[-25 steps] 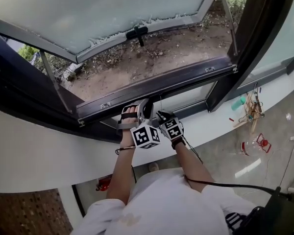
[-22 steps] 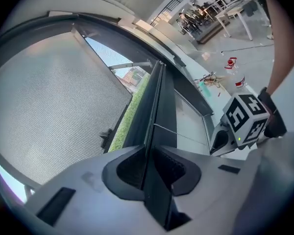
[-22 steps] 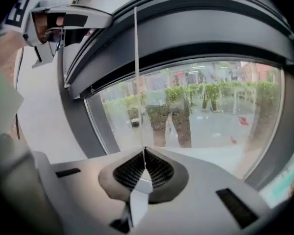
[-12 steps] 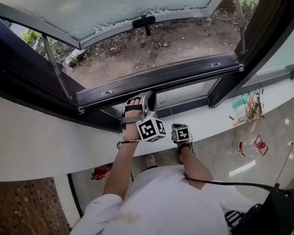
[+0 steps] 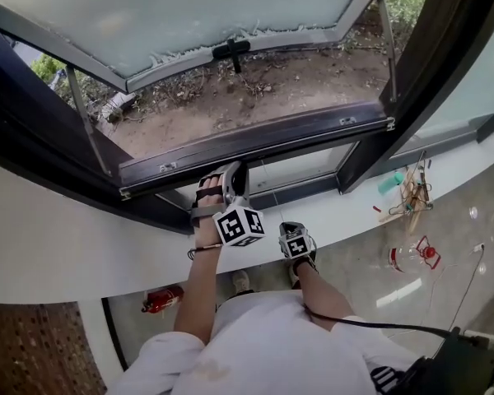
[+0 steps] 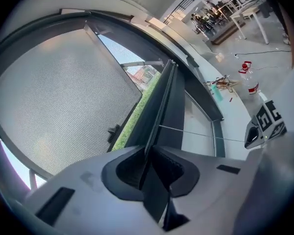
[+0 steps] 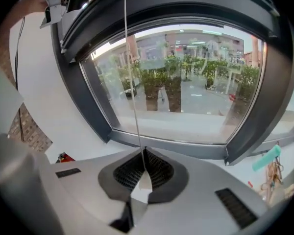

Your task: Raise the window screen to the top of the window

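Note:
The screen's dark bottom rail (image 5: 255,142) runs across the open window frame. My left gripper (image 5: 228,174) reaches up to it. In the left gripper view, the rail's thin edge (image 6: 161,102) sits between the pads, which press on it while the jaws are opening slightly. Lower and to the right, my right gripper (image 5: 292,230) points down over the white sill. A thin white pull cord (image 7: 132,82) runs down from the rail into its shut jaws (image 7: 143,153). The same cord (image 6: 201,133) stretches taut towards the right gripper's marker cube (image 6: 268,124).
The frosted sash (image 5: 173,15) with a black handle (image 5: 230,51) swings outward over bare ground. A fixed pane (image 7: 186,82) lies below the rail. Tools clutter the white sill (image 5: 66,253) at the right (image 5: 407,192). On the floor stand a red-capped bottle (image 5: 412,255) and a red object (image 5: 160,299).
My right gripper has dropped from beside the left one at the rail to a spot lower down by the sill. The left gripper has stayed at the rail.

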Motion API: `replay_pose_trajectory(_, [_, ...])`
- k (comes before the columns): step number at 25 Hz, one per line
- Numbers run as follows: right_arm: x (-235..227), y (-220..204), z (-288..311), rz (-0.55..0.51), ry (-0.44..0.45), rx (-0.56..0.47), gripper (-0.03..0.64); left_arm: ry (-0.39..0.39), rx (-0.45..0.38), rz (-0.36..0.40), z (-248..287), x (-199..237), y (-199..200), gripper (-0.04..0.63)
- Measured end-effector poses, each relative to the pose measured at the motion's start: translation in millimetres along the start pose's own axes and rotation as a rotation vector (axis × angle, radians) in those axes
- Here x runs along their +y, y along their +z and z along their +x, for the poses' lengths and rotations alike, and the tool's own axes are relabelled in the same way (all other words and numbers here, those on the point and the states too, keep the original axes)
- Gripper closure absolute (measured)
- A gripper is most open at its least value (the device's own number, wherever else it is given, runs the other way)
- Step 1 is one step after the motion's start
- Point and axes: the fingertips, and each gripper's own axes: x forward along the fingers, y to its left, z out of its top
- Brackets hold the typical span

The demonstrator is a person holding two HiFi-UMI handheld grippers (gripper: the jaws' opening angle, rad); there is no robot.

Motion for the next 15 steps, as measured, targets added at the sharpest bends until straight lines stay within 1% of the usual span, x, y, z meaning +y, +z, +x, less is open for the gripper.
replay_pose_trajectory(1, [0, -1, 0, -0.048, -0.006, 0.009, 0.617, 0.007, -0.007, -0.001, 0, 1, 1, 0.569])
replay_pose_trajectory(4, [17, 0, 0, -0.274, -0.035, 0.043, 0.617, 0.047, -0.057, -0.024, -4, 3, 2, 0.563])
replay_pose_trajectory(6, [34, -3, -2, -0.351, -0.031, 0.055, 0.617, 0.074, -0.093, -0.059, -7, 3, 2, 0.558])
replay_pose_trajectory(8, [41, -3, -1, -0.37, -0.028, 0.046, 0.617, 0.087, -0.106, -0.096, -8, 4, 1, 0.552])
replay_pose_trajectory(12, [28, 6, -2, -0.389, -0.067, 0.023, 0.617, 0.106, -0.112, -0.136, -9, 13, 4, 0.551])
replay_pose_trajectory(15, [27, 12, -5, -0.394, -0.067, -0.006, 0.617, 0.133, -0.136, -0.202, -13, 19, 7, 0.54])
